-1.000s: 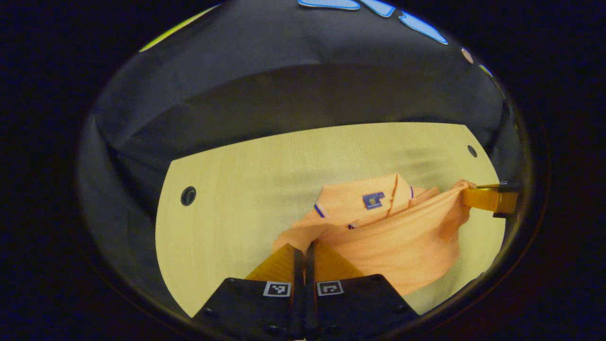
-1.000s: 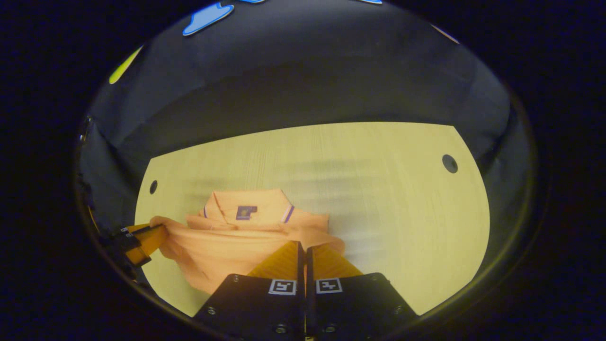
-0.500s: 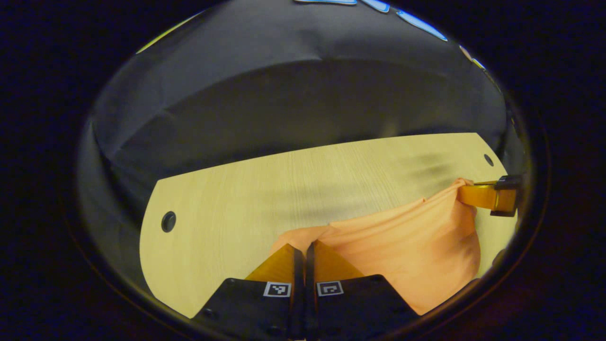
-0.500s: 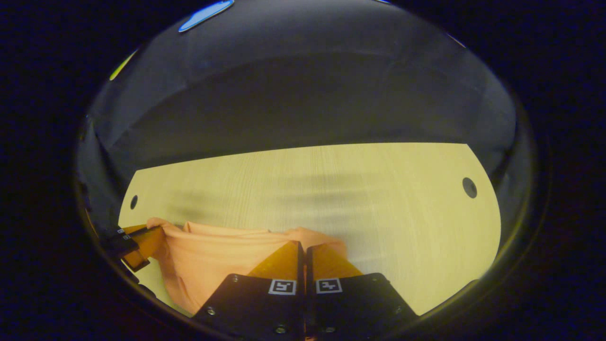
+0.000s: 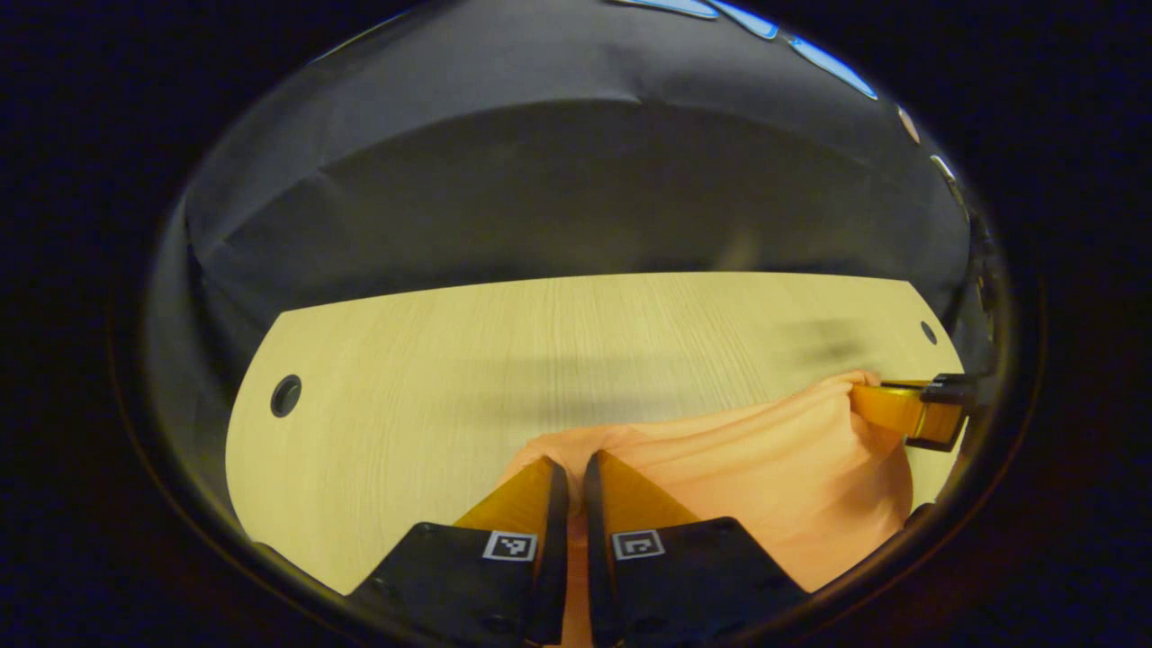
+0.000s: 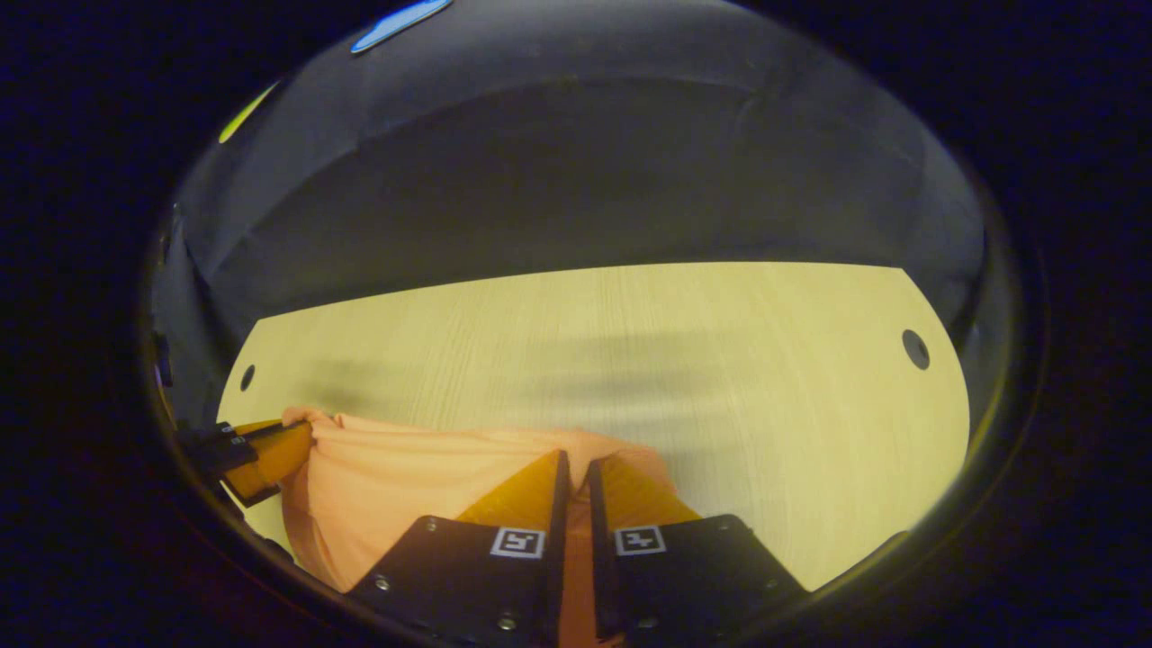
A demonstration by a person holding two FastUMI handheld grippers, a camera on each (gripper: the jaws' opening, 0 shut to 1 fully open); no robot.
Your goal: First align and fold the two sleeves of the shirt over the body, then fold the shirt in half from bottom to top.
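Both the left gripper [image 5: 569, 468] and right gripper [image 6: 572, 463] pinch the orange shirt [image 5: 774, 468], jaws slightly parted; loosening risks a crooked fold.

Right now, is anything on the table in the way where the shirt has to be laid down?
Nothing visible: the wooden table ahead of the orange shirt is bare, and both grippers, left and right, grip its edge.

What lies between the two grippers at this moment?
The orange shirt spans the stretch, its edge pinched by the left gripper and the right gripper; both the left gripper view and the right gripper view show this.
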